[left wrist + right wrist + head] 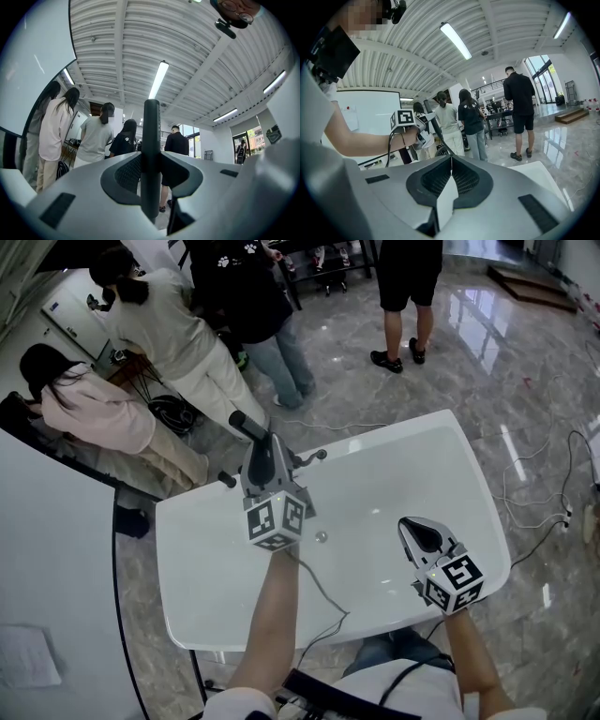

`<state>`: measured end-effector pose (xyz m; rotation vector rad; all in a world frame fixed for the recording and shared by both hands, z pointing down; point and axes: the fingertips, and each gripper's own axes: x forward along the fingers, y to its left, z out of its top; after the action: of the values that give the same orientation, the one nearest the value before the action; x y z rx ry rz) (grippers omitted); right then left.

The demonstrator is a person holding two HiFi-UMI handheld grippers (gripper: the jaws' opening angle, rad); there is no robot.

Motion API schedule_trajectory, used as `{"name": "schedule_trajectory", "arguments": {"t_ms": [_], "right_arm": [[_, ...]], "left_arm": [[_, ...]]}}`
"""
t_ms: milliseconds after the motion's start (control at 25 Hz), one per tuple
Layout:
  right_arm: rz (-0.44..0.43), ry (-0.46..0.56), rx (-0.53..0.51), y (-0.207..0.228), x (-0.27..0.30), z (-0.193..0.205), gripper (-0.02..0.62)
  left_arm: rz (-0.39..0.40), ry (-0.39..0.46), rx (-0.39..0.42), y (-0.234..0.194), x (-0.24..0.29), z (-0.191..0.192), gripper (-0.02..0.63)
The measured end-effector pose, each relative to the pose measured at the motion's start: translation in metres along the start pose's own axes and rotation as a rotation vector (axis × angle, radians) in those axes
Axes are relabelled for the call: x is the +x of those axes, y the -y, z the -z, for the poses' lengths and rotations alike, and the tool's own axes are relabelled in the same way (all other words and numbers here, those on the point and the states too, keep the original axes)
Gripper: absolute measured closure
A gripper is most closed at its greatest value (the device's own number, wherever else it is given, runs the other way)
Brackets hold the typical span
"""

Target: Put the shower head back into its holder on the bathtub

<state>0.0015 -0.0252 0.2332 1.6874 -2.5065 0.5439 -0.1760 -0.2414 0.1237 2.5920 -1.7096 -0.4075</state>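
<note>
In the head view my left gripper (261,444) hangs over the far rim of the white bathtub (216,577), shut on the dark shower head handle (246,425), which sticks up and away from it. The left gripper view shows that handle (151,126) as a dark upright bar clamped between the jaws of the left gripper (151,161). Chrome fittings (313,457) stand on the tub rim just beside the left gripper. My right gripper (413,526) hovers over the tub's right half, shut with nothing in it. Its jaws meet in the right gripper view (451,161), which also shows the left gripper (406,120).
Several people (178,334) stand or crouch just beyond the tub's far side. The tub drain (322,537) lies between my grippers. A thin cable (323,592) runs from my left arm toward me. Cables (544,493) trail on the marble floor at the right.
</note>
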Motion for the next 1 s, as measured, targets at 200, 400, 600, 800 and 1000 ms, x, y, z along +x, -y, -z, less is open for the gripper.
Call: {"name": "schedule_trajectory", "arguments": {"t_ms": [200, 400, 600, 800, 1000], "right_arm": [[0.006, -0.005, 0.010, 0.004, 0.001, 0.004, 0.588], [0.013, -0.015, 0.015, 0.005, 0.002, 0.007, 0.588], [0.017, -0.021, 0.020, 0.004, 0.006, 0.009, 0.588], [0.018, -0.028, 0.025, 0.004, 0.011, 0.011, 0.588], [0.011, -0.030, 0.028, 0.003, 0.016, 0.008, 0.588]], "left_arm": [[0.003, -0.014, 0.002, 0.001, 0.003, 0.009, 0.483], [0.004, -0.029, -0.002, 0.000, 0.005, 0.016, 0.483], [0.001, -0.042, -0.002, -0.005, 0.008, 0.022, 0.483], [-0.001, -0.056, -0.006, -0.008, 0.009, 0.029, 0.483], [-0.004, -0.069, -0.004, -0.012, 0.012, 0.032, 0.483]]}}
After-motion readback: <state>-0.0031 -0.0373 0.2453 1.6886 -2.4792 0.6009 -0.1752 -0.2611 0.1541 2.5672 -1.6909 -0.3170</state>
